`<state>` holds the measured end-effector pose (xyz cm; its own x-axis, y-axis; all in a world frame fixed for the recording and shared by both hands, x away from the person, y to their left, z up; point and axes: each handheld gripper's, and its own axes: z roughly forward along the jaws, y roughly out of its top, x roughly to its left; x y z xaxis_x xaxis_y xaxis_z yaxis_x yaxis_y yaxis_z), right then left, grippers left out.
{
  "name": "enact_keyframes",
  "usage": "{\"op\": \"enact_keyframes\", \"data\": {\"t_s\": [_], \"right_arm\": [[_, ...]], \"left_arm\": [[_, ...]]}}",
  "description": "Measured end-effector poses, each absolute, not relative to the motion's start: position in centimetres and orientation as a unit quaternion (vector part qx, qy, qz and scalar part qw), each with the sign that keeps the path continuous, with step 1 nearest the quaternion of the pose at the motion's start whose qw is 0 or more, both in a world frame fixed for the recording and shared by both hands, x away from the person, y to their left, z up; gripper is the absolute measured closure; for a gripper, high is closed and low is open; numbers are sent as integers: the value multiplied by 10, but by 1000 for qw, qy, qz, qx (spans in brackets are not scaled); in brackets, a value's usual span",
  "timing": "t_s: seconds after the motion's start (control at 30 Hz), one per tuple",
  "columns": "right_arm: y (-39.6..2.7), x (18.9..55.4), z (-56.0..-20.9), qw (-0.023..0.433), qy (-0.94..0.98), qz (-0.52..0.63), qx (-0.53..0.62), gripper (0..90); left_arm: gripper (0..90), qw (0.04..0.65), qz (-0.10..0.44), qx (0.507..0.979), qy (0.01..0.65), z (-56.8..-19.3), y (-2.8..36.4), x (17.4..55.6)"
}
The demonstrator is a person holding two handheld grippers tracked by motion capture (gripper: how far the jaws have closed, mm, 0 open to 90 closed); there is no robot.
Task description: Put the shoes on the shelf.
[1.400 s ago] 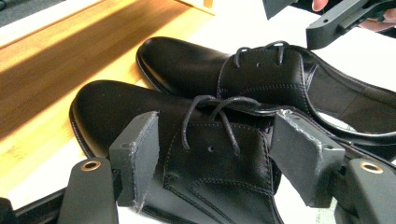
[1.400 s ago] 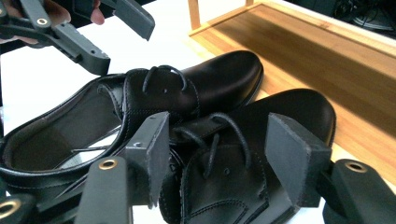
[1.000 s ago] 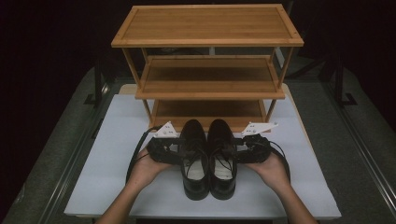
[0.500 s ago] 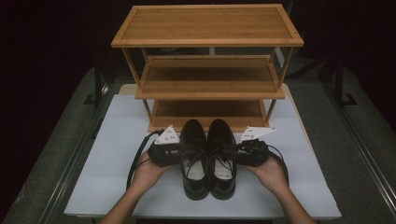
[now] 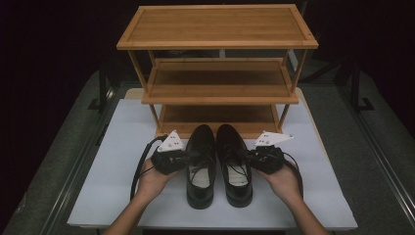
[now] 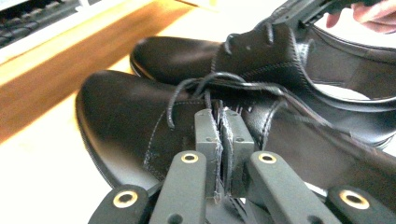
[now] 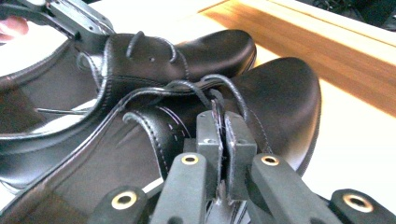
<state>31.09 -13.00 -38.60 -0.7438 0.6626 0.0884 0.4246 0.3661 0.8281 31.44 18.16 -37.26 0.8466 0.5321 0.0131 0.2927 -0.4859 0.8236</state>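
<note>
Two black lace-up shoes stand side by side on the white table, toes toward the rack: the left shoe (image 5: 200, 169) and the right shoe (image 5: 236, 166). My left gripper (image 5: 188, 157) comes in from the left. Its jaws have just been closing and now pinch the left shoe's (image 6: 126, 126) laced flap between the pads of the left gripper (image 6: 220, 116). My right gripper (image 5: 250, 157) mirrors it from the right, and its jaws have also just closed. In the right gripper view the right gripper (image 7: 223, 119) clamps the flap of the right shoe (image 7: 280, 98).
A three-tier bamboo shoe rack (image 5: 218, 73) stands just beyond the toes, its lowest shelf (image 5: 218, 115) bare. The white table top (image 5: 117, 161) extends to both sides. Black cables loop beside each hand. The surroundings are dark floor.
Both grippers' jaws have closed onto the inner flaps of the shoes. The hands and the shoes have hardly shifted.
</note>
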Motion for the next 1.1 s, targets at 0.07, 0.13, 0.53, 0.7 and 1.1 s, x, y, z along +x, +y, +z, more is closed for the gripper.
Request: {"op": "enact_keyframes", "data": {"t_s": [0.07, 0.13, 0.53, 0.7, 1.1], "right_arm": [[-130, 311, -385, 137, 813, 454, 337, 866], [-131, 312, -384, 141, 813, 453, 339, 866], [-138, 318, -377, 148, 802, 459, 353, 867], [-140, 326, -374, 150, 795, 465, 359, 867], [-138, 358, -365, 173, 784, 463, 376, 866]], "left_arm": [[873, 450, 143, 846, 248, -371, 185, 315], [874, 453, 145, 842, 254, -370, 189, 317], [875, 465, 159, 830, 263, -364, 196, 323], [875, 468, 169, 826, 264, -359, 197, 331], [875, 477, 194, 815, 265, -354, 190, 361]]}}
